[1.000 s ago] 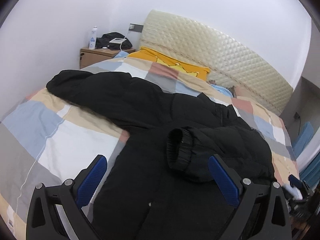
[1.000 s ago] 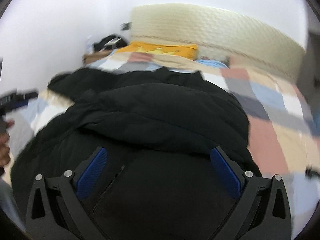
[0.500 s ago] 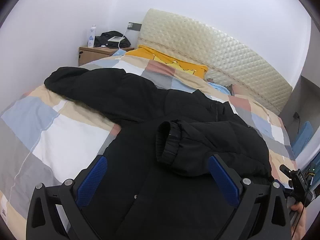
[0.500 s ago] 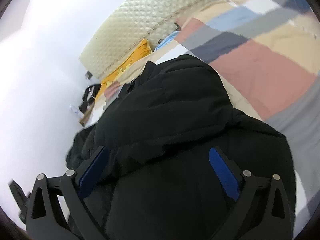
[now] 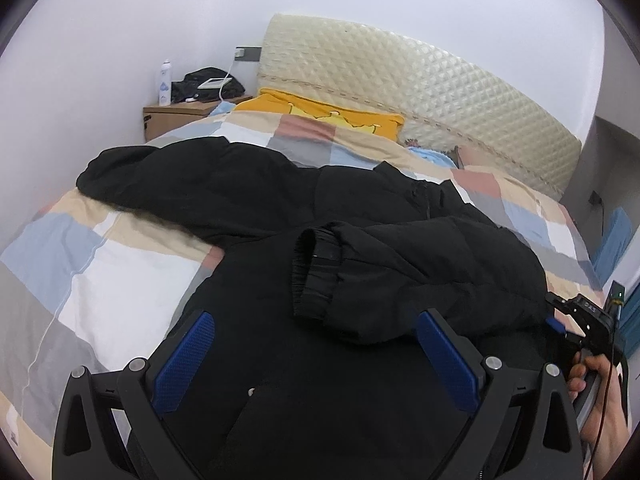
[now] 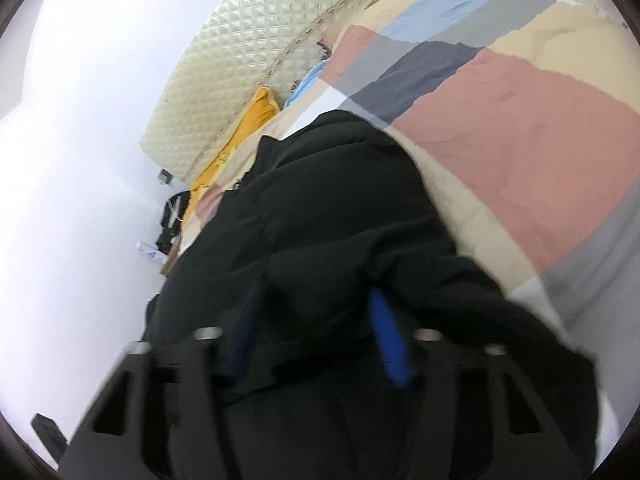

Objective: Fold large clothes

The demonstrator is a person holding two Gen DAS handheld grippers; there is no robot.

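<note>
A large black padded jacket [image 5: 360, 264] lies spread on the bed, one sleeve stretched to the far left and the other sleeve [image 5: 320, 272] folded across its front, cuff up. My left gripper [image 5: 316, 356] hovers open over the jacket's near part, nothing between its blue pads [image 5: 184, 360]. In the right wrist view the jacket [image 6: 340, 216] fills the middle. My right gripper [image 6: 316, 336], rolled sideways and blurred, has its jaws closing with a thick bunch of jacket fabric pinched between the blue pads [image 6: 386, 340]. A hand [image 5: 596, 392] holds that gripper at the jacket's right edge.
The bed has a patchwork quilt [image 5: 100, 280] of blue, white, beige, pink and grey, a yellow pillow [image 5: 320, 114] and a cream quilted headboard [image 5: 420, 92]. A wooden nightstand [image 5: 176, 118] with a bottle and dark items stands at the far left by the white wall.
The right gripper dropped to the jacket's right edge, rolled sideways and its jaws narrowed around the fabric. The left gripper shifted slightly over the jacket and stayed open.
</note>
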